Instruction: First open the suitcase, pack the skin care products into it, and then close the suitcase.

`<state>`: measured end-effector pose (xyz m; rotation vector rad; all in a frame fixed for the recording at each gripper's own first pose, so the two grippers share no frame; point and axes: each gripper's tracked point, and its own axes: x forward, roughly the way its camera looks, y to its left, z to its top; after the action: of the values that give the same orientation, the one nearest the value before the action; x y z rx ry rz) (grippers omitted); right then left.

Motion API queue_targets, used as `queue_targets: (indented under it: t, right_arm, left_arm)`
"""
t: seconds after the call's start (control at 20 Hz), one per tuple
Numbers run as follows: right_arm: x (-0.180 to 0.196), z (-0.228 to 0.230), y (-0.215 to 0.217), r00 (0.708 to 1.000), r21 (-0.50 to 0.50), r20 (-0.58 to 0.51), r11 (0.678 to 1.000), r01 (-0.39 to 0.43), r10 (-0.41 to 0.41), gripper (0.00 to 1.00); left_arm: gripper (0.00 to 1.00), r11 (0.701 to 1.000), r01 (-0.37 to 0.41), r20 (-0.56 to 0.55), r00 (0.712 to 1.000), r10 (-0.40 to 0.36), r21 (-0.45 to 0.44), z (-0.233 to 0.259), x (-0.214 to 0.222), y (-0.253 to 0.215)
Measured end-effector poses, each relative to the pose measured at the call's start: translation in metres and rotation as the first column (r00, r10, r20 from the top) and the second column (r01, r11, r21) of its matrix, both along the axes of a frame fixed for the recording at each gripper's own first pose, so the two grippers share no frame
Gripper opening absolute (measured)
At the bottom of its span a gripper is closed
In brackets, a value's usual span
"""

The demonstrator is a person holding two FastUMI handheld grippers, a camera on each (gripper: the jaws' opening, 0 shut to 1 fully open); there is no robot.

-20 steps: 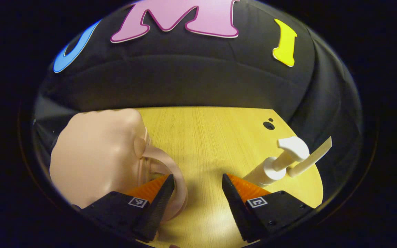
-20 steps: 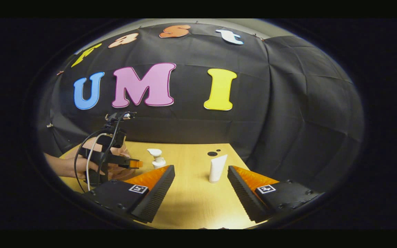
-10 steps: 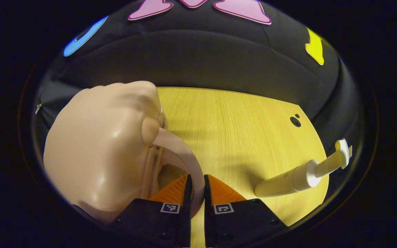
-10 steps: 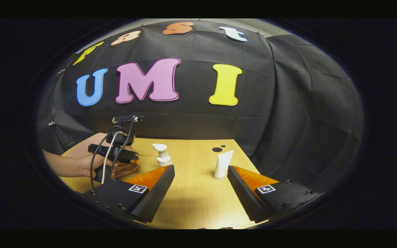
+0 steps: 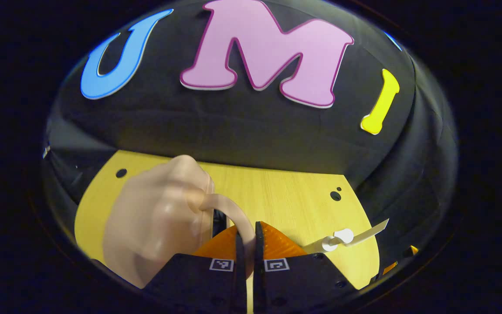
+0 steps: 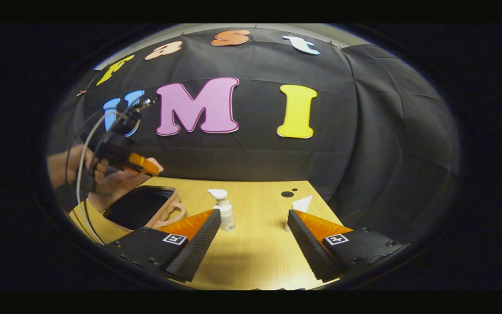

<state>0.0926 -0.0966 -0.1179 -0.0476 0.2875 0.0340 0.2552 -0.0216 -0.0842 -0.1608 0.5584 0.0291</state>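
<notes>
My left gripper [image 5: 246, 229] is shut on the curved handle [image 5: 229, 208] of the peach suitcase lid [image 5: 155, 218], which it holds raised off the table. In the right gripper view the left gripper [image 6: 140, 163] hangs above the suitcase [image 6: 170, 214], whose dark inside [image 6: 140, 205] shows. A white pump bottle [image 6: 225, 210] stands to the right of the suitcase, and a white tube [image 6: 300, 204] stands further right, partly behind my right finger. My right gripper [image 6: 254, 216] is open above the table with nothing between its fingers.
The wooden table [image 6: 255, 253] has small black holes [image 6: 286, 193] near its far right corner. The booth's black cloth wall stands close behind it. A hand [image 6: 103, 174] and cables [image 6: 83, 144] are at the far left of the right gripper view.
The left gripper closed on the lid handle and has risen with it, swinging the lid up. The suitcase's dark inside now shows. The right gripper has barely moved.
</notes>
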Motion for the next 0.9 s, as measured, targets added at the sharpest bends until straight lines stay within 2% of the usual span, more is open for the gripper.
queue_targets:
  t: [0.1,0.15,0.3,0.4,0.5,0.7,0.9]
  right_arm:
    - [0.004,-0.001,0.016,0.999,0.008,-0.004,0.999,-0.037,0.037,0.98]
    - [0.007,-0.002,0.024,0.998,0.012,-0.007,0.998,-0.055,0.056,0.98]
    - [0.008,-0.004,0.047,0.995,0.016,-0.015,0.995,-0.103,0.104,0.98]
    - [0.008,-0.001,0.058,0.994,0.045,-0.01,0.993,-0.111,0.111,0.98]
    - [0.005,0.0,0.072,0.992,0.069,-0.017,0.99,-0.126,0.127,0.98]
    - [0.002,-0.012,0.088,0.983,0.003,-0.054,0.985,-0.175,0.175,0.98]
    - [0.006,-0.024,0.094,0.983,-0.013,-0.084,0.986,-0.166,0.164,0.98]
  left_arm:
    - [0.11,0.999,-0.02,0.01,1.0,0.02,-0.035,0.034,-0.014,0.047]
    - [0.11,0.999,-0.037,0.01,0.999,0.037,-0.022,0.042,-0.022,0.078]
    - [0.11,0.987,-0.104,0.016,0.995,0.102,0.123,0.055,-0.037,0.178]
    - [0.11,0.976,-0.167,0.001,0.986,0.168,0.141,0.048,-0.041,0.238]
    - [0.11,0.954,-0.228,-0.003,0.972,0.233,0.195,0.034,-0.041,0.301]
    - [0.11,0.9,-0.303,-0.016,0.946,0.324,0.312,-0.008,-0.046,0.414]
    - [0.1,0.891,-0.361,-0.072,0.917,0.393,0.275,-0.085,-0.049,0.475]
